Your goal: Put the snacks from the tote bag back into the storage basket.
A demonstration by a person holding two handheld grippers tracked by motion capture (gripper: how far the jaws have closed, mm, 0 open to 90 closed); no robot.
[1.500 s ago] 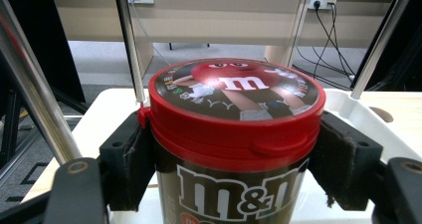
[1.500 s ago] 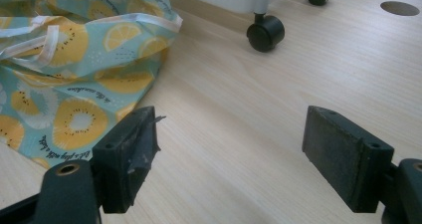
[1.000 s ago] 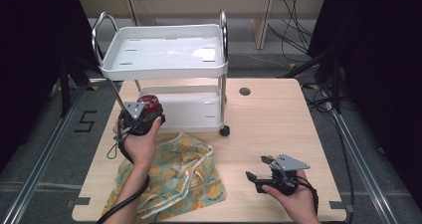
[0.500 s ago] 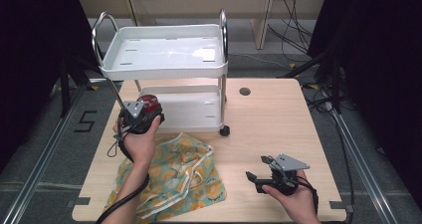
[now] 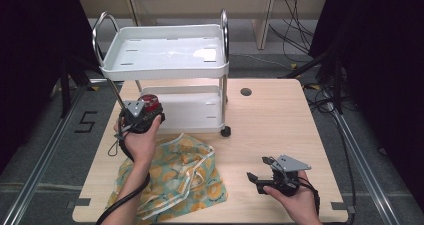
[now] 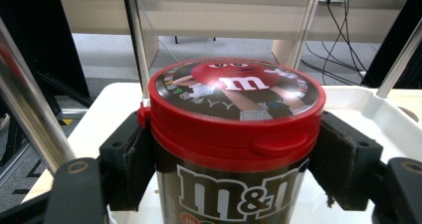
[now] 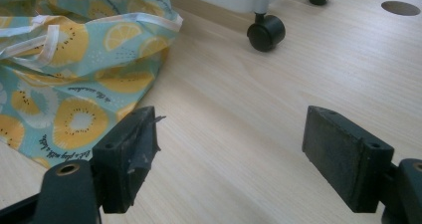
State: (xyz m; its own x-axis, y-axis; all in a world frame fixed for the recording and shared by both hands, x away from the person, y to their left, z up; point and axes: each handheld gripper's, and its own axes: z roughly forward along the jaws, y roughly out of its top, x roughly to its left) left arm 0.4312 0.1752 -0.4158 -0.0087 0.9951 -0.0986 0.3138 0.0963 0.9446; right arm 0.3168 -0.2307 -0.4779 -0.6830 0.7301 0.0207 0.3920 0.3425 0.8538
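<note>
Movement since the earlier frames is slight: the left claw (image 5: 145,116) sits marginally nearer the cart (image 5: 165,60) and the candy tub (image 6: 234,134) rides with it; the right claw (image 5: 272,177) has not shifted.

Left claw: clamped on the candy tub, one black pad pressed to each side just beneath the red lid (image 6: 234,92). The tub stands upright in the grasp. In the high view it is held at the front left corner of the cart's lower shelf (image 5: 185,110), above or at the shelf edge; whether its base touches the shelf cannot be told.

Right claw: jaws spread wide, nothing between them, held low over the bench (image 5: 270,120) near its front right, well apart from the cart.

The fruit-print bag (image 5: 175,177) lies slack on the bench beside the left forearm, its white handles (image 7: 35,37) loose.

Assessment: the tub appears to be mid-transfer onto the lower shelf; the small advance suggests a slow final approach. The cart stands on castors (image 7: 266,35) and could roll if nudged.
</note>
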